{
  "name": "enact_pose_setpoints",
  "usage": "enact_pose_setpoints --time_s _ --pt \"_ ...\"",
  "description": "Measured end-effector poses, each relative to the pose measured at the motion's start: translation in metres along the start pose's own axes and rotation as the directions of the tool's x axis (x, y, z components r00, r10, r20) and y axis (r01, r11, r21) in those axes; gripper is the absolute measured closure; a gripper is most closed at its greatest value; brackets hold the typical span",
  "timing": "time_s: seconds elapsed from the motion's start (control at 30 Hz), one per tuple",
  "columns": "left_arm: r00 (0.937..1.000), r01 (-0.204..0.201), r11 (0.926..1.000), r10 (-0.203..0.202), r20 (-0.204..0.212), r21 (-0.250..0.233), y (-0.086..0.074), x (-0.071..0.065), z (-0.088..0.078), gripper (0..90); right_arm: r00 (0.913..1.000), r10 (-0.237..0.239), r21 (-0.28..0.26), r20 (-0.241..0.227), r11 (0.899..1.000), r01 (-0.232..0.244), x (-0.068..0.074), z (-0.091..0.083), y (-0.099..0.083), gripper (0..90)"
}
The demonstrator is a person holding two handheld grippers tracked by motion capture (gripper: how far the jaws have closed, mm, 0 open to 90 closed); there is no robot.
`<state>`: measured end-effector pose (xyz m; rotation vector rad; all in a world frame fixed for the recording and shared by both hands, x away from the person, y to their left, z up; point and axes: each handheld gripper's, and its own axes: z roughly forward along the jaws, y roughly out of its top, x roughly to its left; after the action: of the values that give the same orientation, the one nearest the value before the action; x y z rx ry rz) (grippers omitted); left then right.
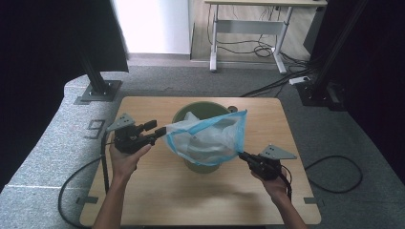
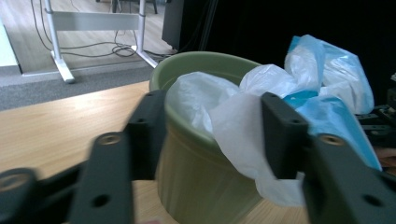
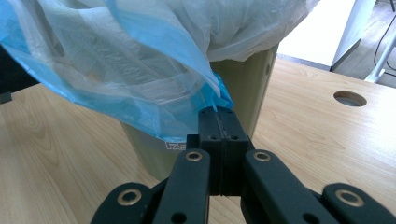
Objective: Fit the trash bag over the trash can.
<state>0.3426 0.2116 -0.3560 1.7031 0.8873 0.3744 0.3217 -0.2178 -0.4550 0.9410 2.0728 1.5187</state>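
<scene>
Plastic bag point(image 1: 210, 136), thin, limp and slippery, is draped over the green bin point(image 1: 200, 110) on the bench point(image 1: 157, 191); its blue hem is pinched by the right gripper point(image 3: 219, 122), best gripped there, while the left gripper point(image 2: 210, 135) is spread around loose film.

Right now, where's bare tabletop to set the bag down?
Free: the near strip of the table between the two forearms, and the left side beyond the left gripper. Crowded: the middle, where the green bin and plastic bag sit, pinched by the right gripper.
</scene>
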Motion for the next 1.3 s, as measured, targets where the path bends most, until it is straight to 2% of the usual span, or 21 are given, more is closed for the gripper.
enact_pose_setpoints --time_s 0.2,0.3,0.47,0.63,0.7,0.73,0.83,0.97,1.1,1.3 --pt "0.9995 -0.03 0.9993 0.03 0.009 -0.021 0.012 -0.01 -0.005 34.7 0.9999 0.005 0.008 0.008 1.0 -0.006 -0.002 0.0 -0.001 88.7" --pt "0.9988 -0.047 0.9989 0.047 0.014 0.001 0.017 -0.014 0.0 33.7 0.9999 0.008 0.011 0.012 1.0 -0.008 -0.003 0.0 -0.002 88.7" --pt "0.9977 -0.052 0.9971 0.049 0.047 0.056 0.022 -0.019 0.023 29.6 0.9999 0.005 0.01 0.009 1.0 -0.005 -0.002 0.002 -0.001 88.7" --pt "0.9975 -0.049 0.9931 0.043 0.055 0.106 0.023 -0.02 0.045 29.9 0.9998 0.012 0.009 0.014 1.0 -0.012 -0.002 0.002 0.0 88.7" --pt "0.9983 -0.046 0.9902 0.041 0.041 0.132 0.022 -0.021 0.051 35.7 0.9998 0.013 0.009 0.014 1.0 -0.014 -0.002 0.002 0.0 88.7" --pt "0.9991 -0.038 0.9873 0.035 0.022 0.154 0.021 -0.021 0.055 41.5 0.9998 0.014 0.01 0.014 1.0 -0.014 -0.002 0.002 0.0 88.7" --pt "0.9997 -0.012 0.9839 0.008 0.023 0.178 0.018 -0.017 0.06 62.8 0.9999 0.011 0.012 0.009 1.0 -0.012 -0.002 0.002 0.0 88.7" --pt "0.9978 -0.003 0.9791 -0.01 0.066 0.203 0.016 -0.014 0.063 86.3 0.9998 0.015 0.011 0.01 1.0 -0.015 -0.003 0.002 -0.002 88.7" --pt "0.9989 -0.012 0.9813 0.004 0.047 0.192 0.017 -0.014 0.064 89.4 0.9997 0.021 0.012 0.012 1.0 -0.021 -0.004 0.001 -0.004 88.7" --pt "0.9997 0.022 0.9927 -0.023 0.004 0.119 0.019 -0.007 0.061 89.6 0.9996 0.023 0.019 0.013 1.0 -0.023 -0.006 0.0 -0.009 88.6"
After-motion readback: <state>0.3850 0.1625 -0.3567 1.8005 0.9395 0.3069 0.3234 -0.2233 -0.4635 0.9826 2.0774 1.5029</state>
